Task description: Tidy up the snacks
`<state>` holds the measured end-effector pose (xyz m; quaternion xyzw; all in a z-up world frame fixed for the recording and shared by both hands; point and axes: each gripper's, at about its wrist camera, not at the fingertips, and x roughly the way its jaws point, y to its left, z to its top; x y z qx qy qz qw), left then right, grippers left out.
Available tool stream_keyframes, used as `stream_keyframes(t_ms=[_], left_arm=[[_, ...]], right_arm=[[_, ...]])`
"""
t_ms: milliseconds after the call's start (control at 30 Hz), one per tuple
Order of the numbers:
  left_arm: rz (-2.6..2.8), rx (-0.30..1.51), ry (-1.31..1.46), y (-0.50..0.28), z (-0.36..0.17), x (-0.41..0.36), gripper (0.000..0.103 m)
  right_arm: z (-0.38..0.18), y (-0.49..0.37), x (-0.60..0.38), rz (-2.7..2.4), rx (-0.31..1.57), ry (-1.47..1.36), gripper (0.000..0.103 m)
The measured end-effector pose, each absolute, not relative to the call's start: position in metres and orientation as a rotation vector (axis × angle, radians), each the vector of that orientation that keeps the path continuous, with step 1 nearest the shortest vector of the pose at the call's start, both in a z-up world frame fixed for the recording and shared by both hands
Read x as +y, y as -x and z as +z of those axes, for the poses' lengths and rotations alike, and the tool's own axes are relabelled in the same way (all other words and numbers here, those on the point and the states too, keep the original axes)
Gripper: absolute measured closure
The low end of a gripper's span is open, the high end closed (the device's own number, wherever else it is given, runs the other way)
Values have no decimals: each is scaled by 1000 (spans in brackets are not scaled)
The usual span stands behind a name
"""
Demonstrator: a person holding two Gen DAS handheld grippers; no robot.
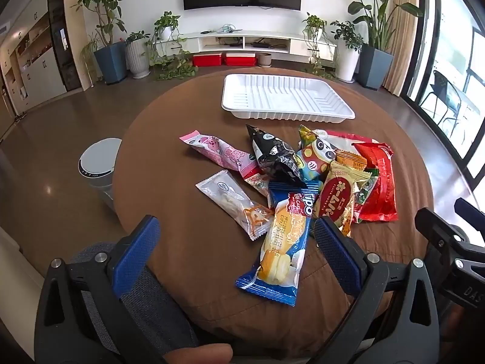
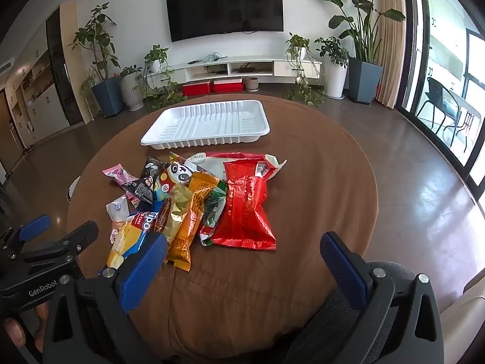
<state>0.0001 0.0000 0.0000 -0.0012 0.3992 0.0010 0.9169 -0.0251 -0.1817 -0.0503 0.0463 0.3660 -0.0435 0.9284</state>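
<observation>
Both hand-held grippers hang above the near edge of the counter (image 1: 188, 157) with nothing between their jaws: the left hand-held gripper (image 1: 236, 236) stands wide over the near end of the snack heap, and the right hand-held gripper (image 2: 242, 251) stands just as wide over bare brown cloth, near the red packet. By my reading no snack has been moved yet, so the step in hand is choosing the first pick. Farthest off lies the white tray (image 2: 157, 141), empty, just beyond the heap and presumably where the snacks belong. Nearer is the large red packet (image 2: 245, 209), on the right side of the pile and mostly clear of its neighbours. Left of it the smaller packs overlap: the blue Tipo cake pack (image 1: 282, 242), the gold pie pack (image 1: 339, 194), the orange wafer pack (image 2: 191, 227), the panda pack (image 1: 315, 157), the black pack (image 1: 272, 154), the pink stick (image 1: 218, 151) and the clear pack (image 1: 233, 203). Next, each gripper probably needs to descend onto one loose pack, close across its narrow width, and avoid dragging the overlapping wrappers.
</observation>
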Motion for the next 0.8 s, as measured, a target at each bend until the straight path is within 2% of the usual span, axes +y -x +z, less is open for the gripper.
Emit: stream_keyframes(t_ms=[800], left_arm=[[-1,817,1,1,3,1,0]], right_arm=[[-52,25,-182,-89,758,-94,0]])
